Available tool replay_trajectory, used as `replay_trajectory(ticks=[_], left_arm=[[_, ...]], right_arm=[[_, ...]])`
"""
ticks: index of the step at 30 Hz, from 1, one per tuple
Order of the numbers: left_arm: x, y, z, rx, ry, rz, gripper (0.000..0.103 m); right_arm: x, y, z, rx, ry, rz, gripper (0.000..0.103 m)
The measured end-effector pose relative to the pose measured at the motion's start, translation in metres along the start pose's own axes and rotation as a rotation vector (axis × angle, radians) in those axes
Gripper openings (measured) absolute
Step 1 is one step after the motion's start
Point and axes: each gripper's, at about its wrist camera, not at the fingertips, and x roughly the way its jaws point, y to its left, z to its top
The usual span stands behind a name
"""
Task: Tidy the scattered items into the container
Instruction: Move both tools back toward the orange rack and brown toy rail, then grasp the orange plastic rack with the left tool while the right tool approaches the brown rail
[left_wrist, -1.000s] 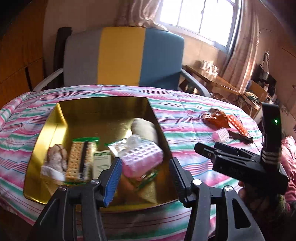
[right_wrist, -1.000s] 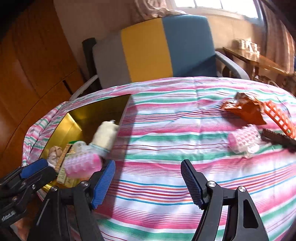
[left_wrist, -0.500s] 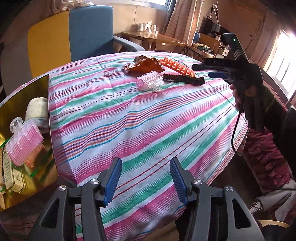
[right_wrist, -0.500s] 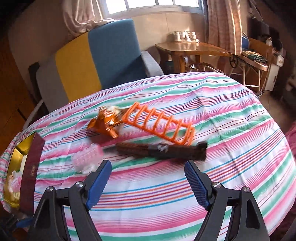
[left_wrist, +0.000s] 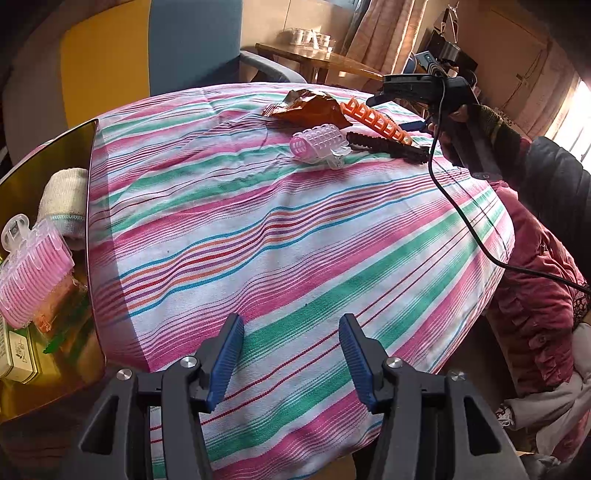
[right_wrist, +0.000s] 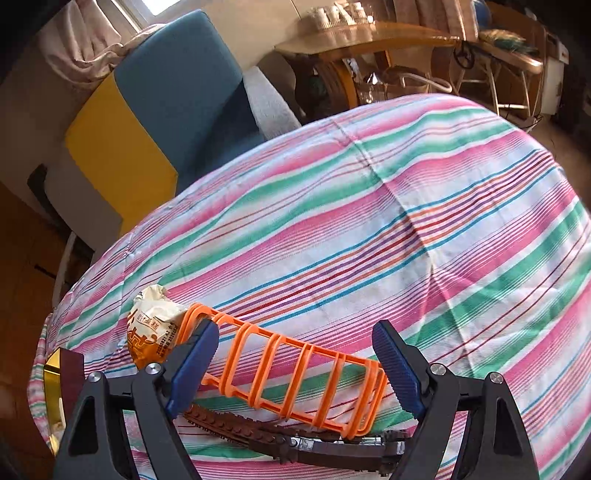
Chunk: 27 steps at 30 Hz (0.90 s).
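The orange rack (right_wrist: 291, 373) lies on the striped counter (right_wrist: 369, 240) right between the parted fingers of the right claw (right_wrist: 295, 363), which grips nothing, with a dark brown comb (right_wrist: 288, 439) just before it and a snack packet (right_wrist: 151, 332) touching its far end. The left claw (left_wrist: 290, 356) hangs apart and empty, nearer the gold container (left_wrist: 88, 155). One rack, one comb, one packet and one pink roller (left_wrist: 319, 142) remain outside; I'd worry the open lattice slips or snags the comb.
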Motion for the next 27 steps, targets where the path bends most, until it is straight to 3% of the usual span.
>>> replay_trajectory(ticks=[7,20,27], left_arm=[[-0.001,0.003,-0.001,-0.019,-0.004,-0.014,0.055],[-0.024,0.011,-0.011,-0.063,-0.064,-0.028,0.055],[-0.031,0.020,-0.017,-0.111,-0.082,-0.032,0.055]], right_arm=[[0.001,0.002,-0.022,-0.027,0.113,0.071,0.090],[-0.037,0.031,-0.130,-0.010,0.178,0.284,0.093],[-0.034,0.058,-0.183,0.041,0.247,0.391,0.093]])
